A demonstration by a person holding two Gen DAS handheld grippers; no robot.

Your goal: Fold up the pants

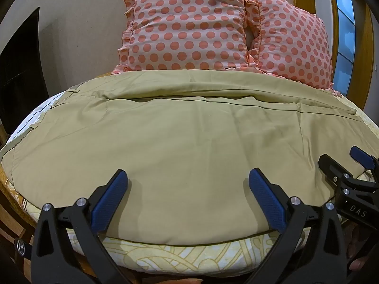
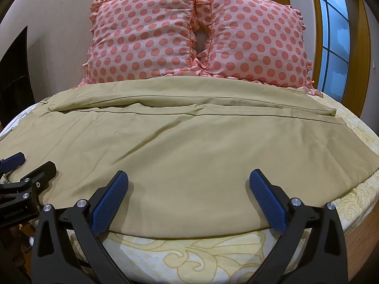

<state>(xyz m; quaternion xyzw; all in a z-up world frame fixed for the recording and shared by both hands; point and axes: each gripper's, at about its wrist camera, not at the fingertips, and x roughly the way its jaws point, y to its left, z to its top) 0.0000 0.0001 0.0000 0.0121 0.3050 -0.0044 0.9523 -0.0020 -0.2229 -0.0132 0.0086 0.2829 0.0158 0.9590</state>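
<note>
Khaki pants (image 1: 180, 142) lie spread flat across the bed, waistband at the left, legs running right; they also fill the right wrist view (image 2: 184, 146). One leg lies behind the other, with a seam line between them. My left gripper (image 1: 188, 177) is open, its blue pads just above the near edge of the pants. My right gripper (image 2: 188, 178) is open too, over the near edge further right. Each gripper shows in the other's view: the right gripper at the right edge (image 1: 343, 163), the left gripper at the left edge (image 2: 28, 163). Neither holds anything.
Two pink polka-dot pillows (image 1: 189, 28) (image 2: 255, 40) stand against the wall behind the pants. The bed sheet (image 2: 189, 255) is cream with a yellow pattern and shows along the near edge. A window (image 2: 334, 35) is at the right, a dark opening (image 1: 21, 71) at the left.
</note>
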